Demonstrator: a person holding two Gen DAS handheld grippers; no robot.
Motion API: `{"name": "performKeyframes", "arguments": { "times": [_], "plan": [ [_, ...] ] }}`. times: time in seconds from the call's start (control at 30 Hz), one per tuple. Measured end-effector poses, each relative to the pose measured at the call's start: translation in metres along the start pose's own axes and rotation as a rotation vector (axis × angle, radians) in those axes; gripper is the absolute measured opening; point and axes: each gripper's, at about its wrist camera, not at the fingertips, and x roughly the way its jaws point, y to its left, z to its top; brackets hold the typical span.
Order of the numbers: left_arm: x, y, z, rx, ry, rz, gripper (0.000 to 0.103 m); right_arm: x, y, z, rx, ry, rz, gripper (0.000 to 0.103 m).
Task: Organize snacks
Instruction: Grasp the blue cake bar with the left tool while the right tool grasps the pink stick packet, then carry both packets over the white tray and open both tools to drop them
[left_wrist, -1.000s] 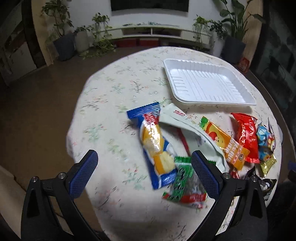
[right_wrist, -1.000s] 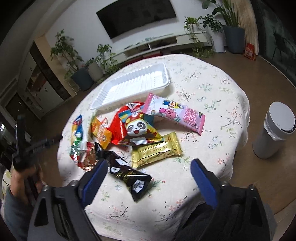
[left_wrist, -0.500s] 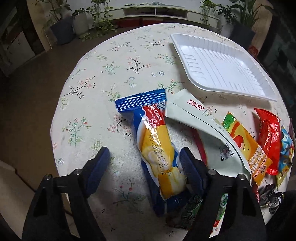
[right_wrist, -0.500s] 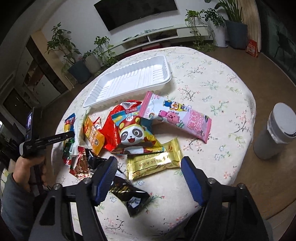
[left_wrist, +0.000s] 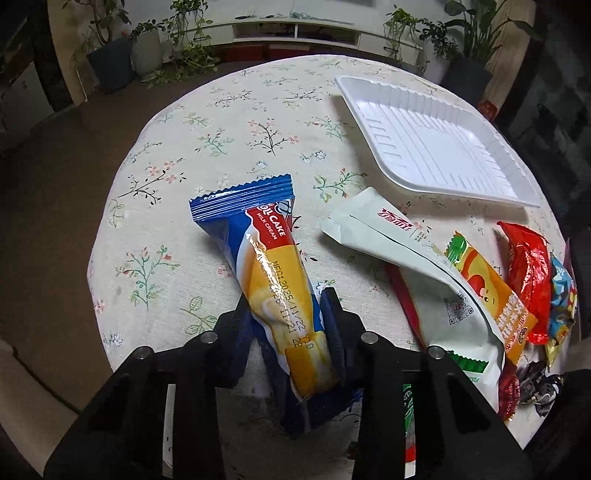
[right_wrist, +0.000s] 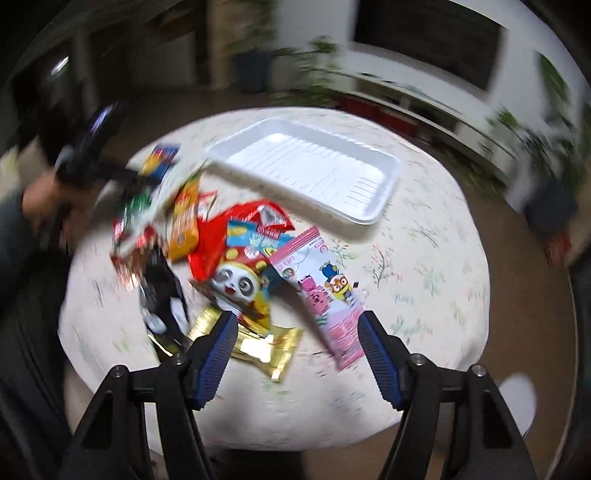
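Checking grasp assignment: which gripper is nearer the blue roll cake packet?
Left. The left gripper is closing, its pads either side of the roll cake packet. The right gripper hangs over the gold packet and pink packet, across the pile.

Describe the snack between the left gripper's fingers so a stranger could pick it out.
On the round floral tablecloth, left of the white tray and the snack pile, the left gripper is closing on the roll cake packet. Only it has blue ends and a yellow middle.
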Motion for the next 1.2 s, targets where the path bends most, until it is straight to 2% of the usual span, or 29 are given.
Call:
{"name": "performKeyframes", "arguments": {
  "times": [0.2, 0.37, 0.5, 0.53, 0.63, 0.87, 1.2],
  "plan": [
    [-0.001, 0.003, -0.003, 0.015, -0.019, -0.024, 0.032, 0.045, -0.024, 0.001, -0.067, 0.061, 0.032, 0.065],
    [-0.001, 0.004, -0.004, 0.015, -0.026, -0.032, 0.032, 0.077, -0.036, -0.001, -0.083, 0.111, 0.055, 0.053],
    [-0.001, 0.005, -0.005, 0.017, -0.028, -0.032, 0.031, 0.084, -0.039, -0.001, -0.090, 0.120, 0.084, 0.044],
    [-0.001, 0.004, -0.005, 0.018, -0.028, -0.032, 0.031, 0.084, -0.040, -0.001, -0.086, 0.119, 0.097, 0.039],
    [-0.002, 0.004, -0.005, 0.017, -0.029, -0.032, 0.030, 0.081, -0.043, -0.002, -0.074, 0.118, 0.112, 0.015],
    [-0.003, 0.005, -0.006, 0.009, -0.030, -0.045, 0.029, 0.071, -0.046, -0.004, -0.023, 0.081, 0.143, 0.014],
    [-0.014, 0.015, -0.007, -0.035, -0.055, -0.076, 0.028, 0.034, -0.058, -0.009, 0.075, -0.006, 0.134, 0.014]
  ]
}}
